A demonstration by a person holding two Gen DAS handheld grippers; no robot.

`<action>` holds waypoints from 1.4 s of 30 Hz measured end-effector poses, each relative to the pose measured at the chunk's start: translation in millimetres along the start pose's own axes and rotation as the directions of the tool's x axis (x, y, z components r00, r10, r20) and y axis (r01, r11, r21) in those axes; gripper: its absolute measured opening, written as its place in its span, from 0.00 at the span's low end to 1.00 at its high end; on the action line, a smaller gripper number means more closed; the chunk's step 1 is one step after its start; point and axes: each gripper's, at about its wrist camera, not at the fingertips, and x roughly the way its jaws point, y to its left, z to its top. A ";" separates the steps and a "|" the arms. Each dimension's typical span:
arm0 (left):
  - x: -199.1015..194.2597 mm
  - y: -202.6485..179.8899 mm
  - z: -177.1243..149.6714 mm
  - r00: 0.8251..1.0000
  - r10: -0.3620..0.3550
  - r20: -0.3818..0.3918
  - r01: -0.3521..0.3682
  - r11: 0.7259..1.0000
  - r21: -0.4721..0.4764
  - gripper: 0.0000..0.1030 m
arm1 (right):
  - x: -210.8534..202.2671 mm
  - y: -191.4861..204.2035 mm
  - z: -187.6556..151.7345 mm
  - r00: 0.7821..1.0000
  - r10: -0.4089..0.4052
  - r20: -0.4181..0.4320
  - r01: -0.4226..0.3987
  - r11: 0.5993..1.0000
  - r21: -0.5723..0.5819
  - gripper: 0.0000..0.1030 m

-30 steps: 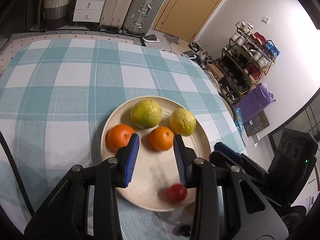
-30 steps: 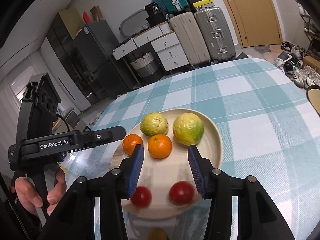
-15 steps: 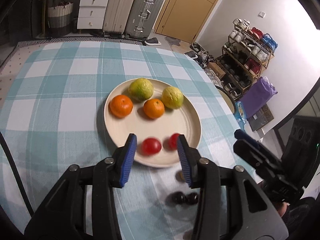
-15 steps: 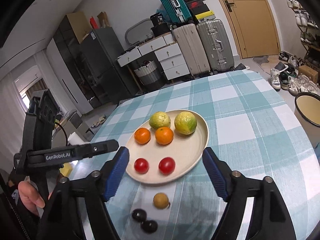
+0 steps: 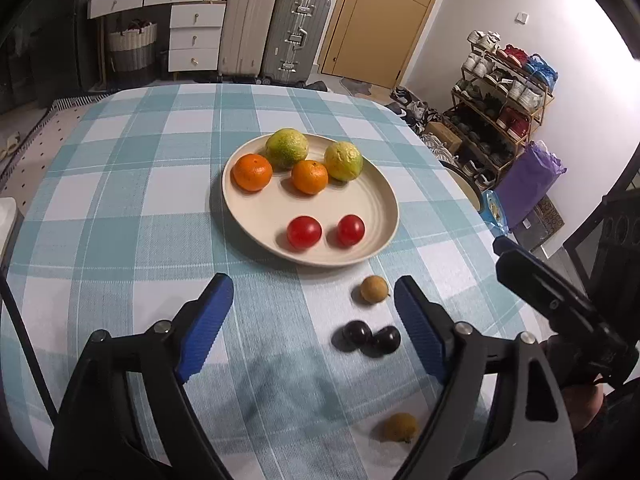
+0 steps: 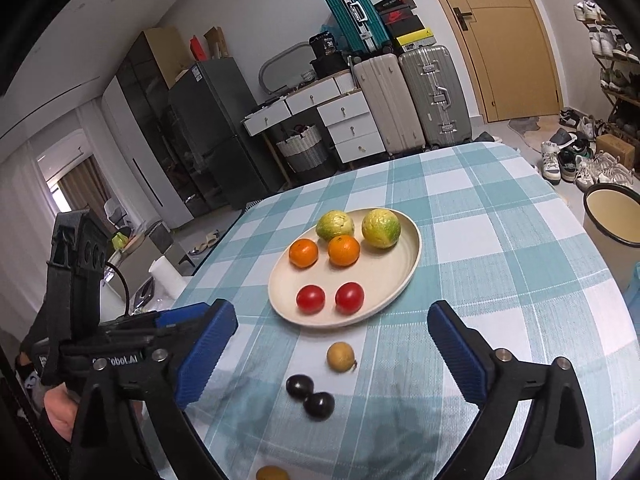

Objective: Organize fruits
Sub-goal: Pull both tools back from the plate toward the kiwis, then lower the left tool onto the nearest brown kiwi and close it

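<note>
A cream plate on the checked cloth holds two green-yellow citrus, two oranges and two tomatoes. In front of the plate, on the cloth, lie a tan round fruit, two dark fruits and another tan fruit. My left gripper hovers short of the plate, its jaws opening with nothing between them. My right gripper is also back from the plate, its jaws opening wide and empty. The tan fruit and the dark fruits lie just ahead of it.
The round table's edge curves off at the right, where a cream bin stands on the floor. A white object sits at the table's left edge. Suitcases, drawers and a shoe rack stand beyond the table.
Both grippers have drawn back from the plate and their jaws have spread. The two tomatoes now lie free on the plate. The small fruits on the cloth have come into view.
</note>
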 end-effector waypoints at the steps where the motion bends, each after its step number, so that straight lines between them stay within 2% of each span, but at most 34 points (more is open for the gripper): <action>1: -1.1 -1.4 -2.5 1.000 0.006 -0.002 -0.006 1.000 0.003 0.79 | -1.3 1.2 -0.7 1.000 0.001 0.002 -0.001 1.000 -0.002 0.99; 8: -7.7 -14.5 -23.1 0.998 0.052 -0.027 -0.051 0.998 0.030 0.84 | -16.2 7.6 -9.6 1.000 0.003 0.013 -0.003 1.000 -0.018 1.00; 17: -11.2 -17.1 -42.1 0.998 0.059 -0.031 -0.058 0.998 0.026 0.98 | -25.2 16.9 -25.1 1.000 -0.013 -0.012 0.013 0.999 -0.042 1.00; 24: -7.1 -26.2 -60.4 0.996 0.056 -0.067 -0.051 0.996 0.074 0.99 | -26.3 20.5 -38.1 0.999 -0.025 -0.044 0.023 0.998 -0.054 1.00; 42: 13.1 -46.1 -97.3 0.985 0.042 -0.170 -0.019 0.990 0.137 0.99 | -35.4 15.1 -51.6 0.997 -0.054 -0.056 0.052 0.998 -0.026 1.00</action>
